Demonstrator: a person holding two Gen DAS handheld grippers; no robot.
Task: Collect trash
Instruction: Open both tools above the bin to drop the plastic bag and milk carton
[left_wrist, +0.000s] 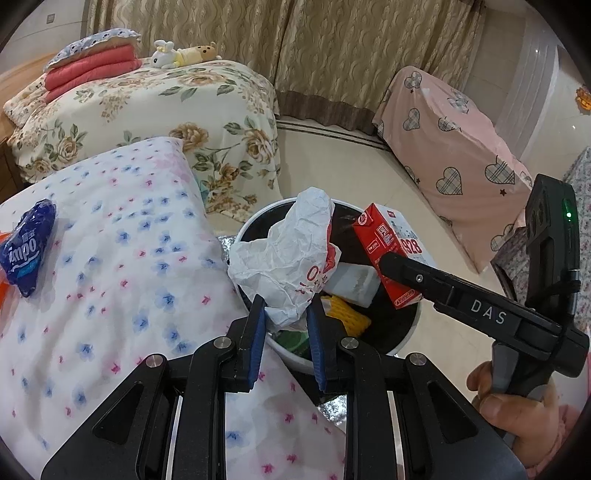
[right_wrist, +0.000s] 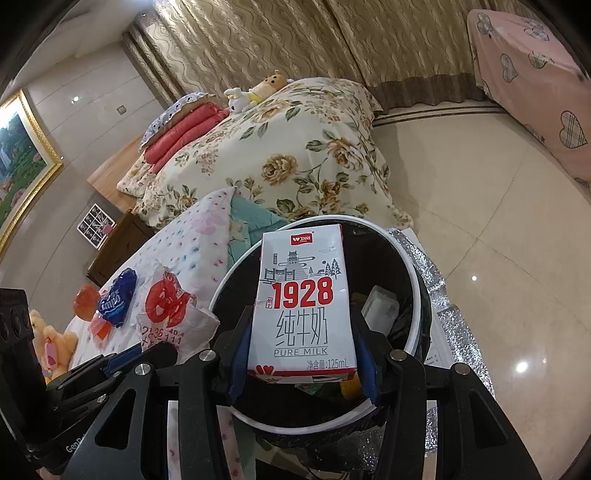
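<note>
Blue pads of the left hand-held gripper sit closest in the left wrist view, clenched on the lower end of a crumpled white bag with red print. From this hand-held gripper the bag rises up and away, its long axis leaning forward over the near rim of the bin, so the bag's bulk hangs above the black liner rather than the bedding. The bin stands just beside the flowered sheet. Inside it lie a yellow piece and a pale block. From the right, the right hand-held gripper reaches in, gripping a red carton tilted over the bin's far side. A blue tissue pack lies on the sheet, well apart from both, nearer the left hand. My judgement: both held items only need letting go to drop in.

Dark fingers of the right hand-held gripper flank the carton in the right wrist view, clamped on its two narrow sides. The carton stands upright along the fingers, long axis pointing forward, its face reading "1928 PURE MILK", clean and undented. It hangs over the open bin, inside the white rim. Left of it the bag shows beside the rim, with the tissue pack and an orange wrapper further out on the sheet.
</note>
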